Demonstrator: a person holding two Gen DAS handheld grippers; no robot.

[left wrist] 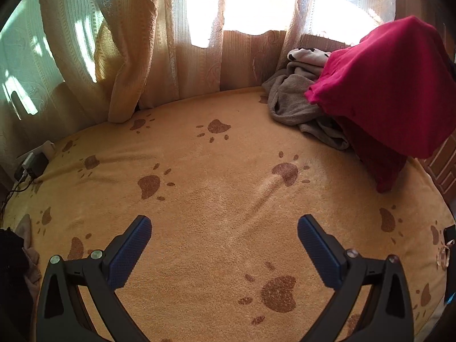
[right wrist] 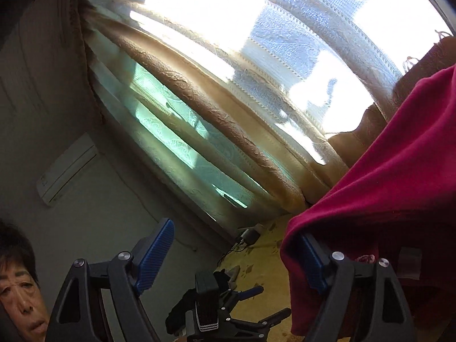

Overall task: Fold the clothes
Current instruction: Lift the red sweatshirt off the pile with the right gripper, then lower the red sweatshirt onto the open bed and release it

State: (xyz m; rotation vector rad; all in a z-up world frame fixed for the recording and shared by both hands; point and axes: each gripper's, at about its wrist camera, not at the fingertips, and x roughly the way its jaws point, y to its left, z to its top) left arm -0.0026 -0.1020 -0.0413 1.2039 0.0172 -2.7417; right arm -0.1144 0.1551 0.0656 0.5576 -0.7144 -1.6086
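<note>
A crimson garment [left wrist: 384,85] hangs lifted at the right, its lower end trailing onto the bed. In the right wrist view this crimson garment [right wrist: 384,171] is draped over the right finger of my right gripper [right wrist: 236,230], whose jaws stand wide apart with no cloth between the pads. My left gripper [left wrist: 225,222] is open and empty above the orange paw-print blanket [left wrist: 213,171]. The left gripper [right wrist: 228,307] also shows low in the right wrist view. A grey garment [left wrist: 293,105] lies crumpled behind the crimson one.
Beige curtains [left wrist: 136,57] and a bright window close off the far side of the bed. A spotted white cloth [left wrist: 305,54] tops the grey pile. A charger with cables [left wrist: 31,165] sits at the left edge. A person's head [right wrist: 17,279] is at the lower left.
</note>
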